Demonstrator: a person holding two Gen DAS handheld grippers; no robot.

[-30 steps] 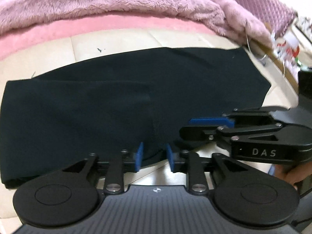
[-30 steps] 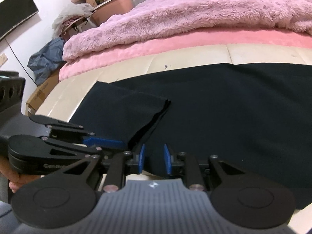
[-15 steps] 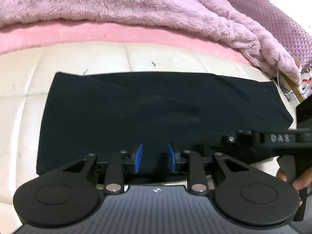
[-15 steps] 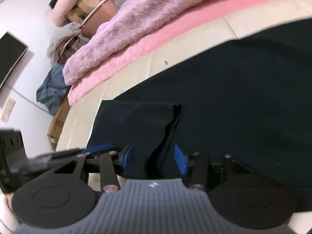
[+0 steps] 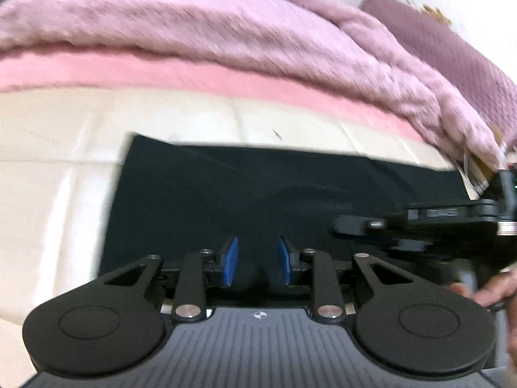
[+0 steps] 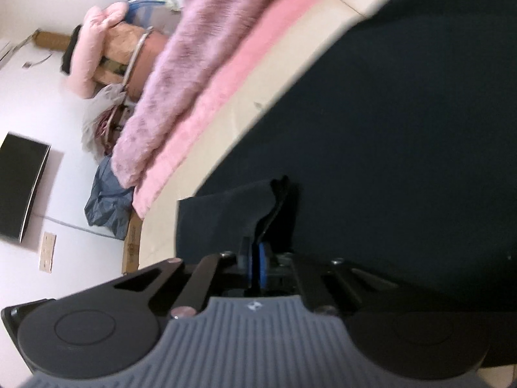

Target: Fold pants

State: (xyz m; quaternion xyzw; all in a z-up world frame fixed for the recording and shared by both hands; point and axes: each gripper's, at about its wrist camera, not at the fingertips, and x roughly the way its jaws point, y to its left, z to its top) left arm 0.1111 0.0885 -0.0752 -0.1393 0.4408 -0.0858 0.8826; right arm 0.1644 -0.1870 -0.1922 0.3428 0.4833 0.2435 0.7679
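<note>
Pants (image 5: 258, 194), dark and folded flat, pinched by right tool (image 6: 257, 266).

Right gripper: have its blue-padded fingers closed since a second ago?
Yes. The right gripper now pinches the black fabric pants; its view has rolled, tilting the pink fluffy blanket.

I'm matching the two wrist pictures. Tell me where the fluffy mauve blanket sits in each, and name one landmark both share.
Left wrist view: the fluffy mauve blanket spans the top, above the dark navy pants.
Right wrist view: the blanket runs diagonally through the upper middle, left of the pants.
Shared landmark: the pink sheet strip under the blanket.
</note>
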